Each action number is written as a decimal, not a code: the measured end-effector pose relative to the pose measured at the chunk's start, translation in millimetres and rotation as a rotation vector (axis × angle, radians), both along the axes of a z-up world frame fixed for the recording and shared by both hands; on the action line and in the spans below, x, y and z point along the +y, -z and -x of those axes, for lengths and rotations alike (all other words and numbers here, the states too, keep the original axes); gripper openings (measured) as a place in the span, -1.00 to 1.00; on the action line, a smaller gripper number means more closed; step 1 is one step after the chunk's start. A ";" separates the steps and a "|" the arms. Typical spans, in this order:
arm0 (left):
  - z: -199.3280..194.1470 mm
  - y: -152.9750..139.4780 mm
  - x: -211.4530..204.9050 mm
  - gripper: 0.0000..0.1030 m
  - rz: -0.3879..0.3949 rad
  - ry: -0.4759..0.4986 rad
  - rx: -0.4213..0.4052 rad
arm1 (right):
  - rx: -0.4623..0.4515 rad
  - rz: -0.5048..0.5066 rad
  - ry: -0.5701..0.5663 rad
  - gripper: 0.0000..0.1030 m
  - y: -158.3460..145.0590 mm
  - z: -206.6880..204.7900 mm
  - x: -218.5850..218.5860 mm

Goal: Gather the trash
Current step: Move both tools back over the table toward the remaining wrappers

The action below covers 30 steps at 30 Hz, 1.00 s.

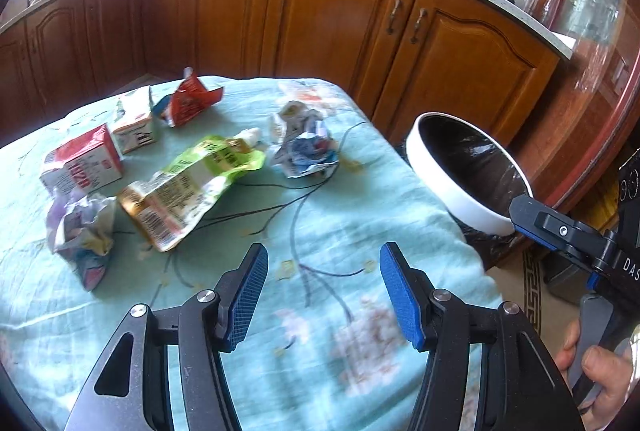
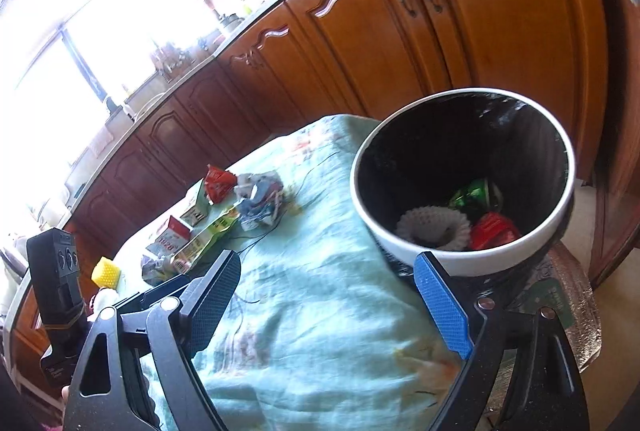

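The left gripper (image 1: pixel 323 271) hangs low in the middle of its own view, over a table under a pale green cloth (image 1: pixel 248 311). Its jaws stand apart with nothing between them, only cloth behind.

Trash lies across the left half of that view. A red and white carton (image 1: pixel 82 161) sits at the left edge, with a smaller carton (image 1: pixel 134 125) just above it and a torn red wrapper (image 1: pixel 188 101) further up. A long green and yellow pouch (image 1: pixel 188 187) stretches across the centre, beside a crumpled blue and white paper ball (image 1: pixel 306 147) to its right. Another crumpled wrapper (image 1: pixel 80 231) lies at the lower left, close to the pouch's end.

At the right of the left view a white bin (image 1: pixel 452 199) with a black liner stands just off the table's edge. The right gripper's finger reaches in from the right edge, near the rim, and a hand (image 1: pixel 604 379) shows at the lower right corner.

In the right view the right gripper (image 2: pixel 344 301) is released, jaws wide and empty, low in the frame over the cloth's edge. The bin (image 2: pixel 464 259) fills the right of that frame. Inside it lie a white foam net (image 2: pixel 434 227), a green wrapper (image 2: pixel 474 195) and a red wrapper (image 2: pixel 494 231).
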<state>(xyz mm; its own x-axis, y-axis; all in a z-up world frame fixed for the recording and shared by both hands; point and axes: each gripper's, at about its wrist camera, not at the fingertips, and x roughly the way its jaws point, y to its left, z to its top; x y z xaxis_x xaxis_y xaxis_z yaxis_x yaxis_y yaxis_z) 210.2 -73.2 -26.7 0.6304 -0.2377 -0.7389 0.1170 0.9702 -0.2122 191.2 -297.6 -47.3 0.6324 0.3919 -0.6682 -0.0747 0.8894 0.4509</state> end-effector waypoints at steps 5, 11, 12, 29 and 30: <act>7.1 -3.1 18.5 0.13 -0.013 -0.005 -0.001 | 0.009 0.007 -0.038 0.75 3.6 -2.8 21.1; 5.6 -4.8 39.2 0.16 -0.047 -0.004 -0.009 | 0.019 0.014 -0.069 0.75 8.7 -10.1 40.2; 4.1 -4.3 41.3 0.17 -0.055 -0.002 -0.008 | 0.021 0.016 -0.075 0.75 9.6 -12.4 43.0; -62.7 15.1 46.8 0.42 -0.256 0.042 0.023 | 0.063 0.000 -0.114 0.75 27.0 -83.6 79.6; -67.0 17.7 45.4 0.42 -0.270 0.042 0.023 | 0.068 -0.003 -0.113 0.75 29.3 -90.5 81.6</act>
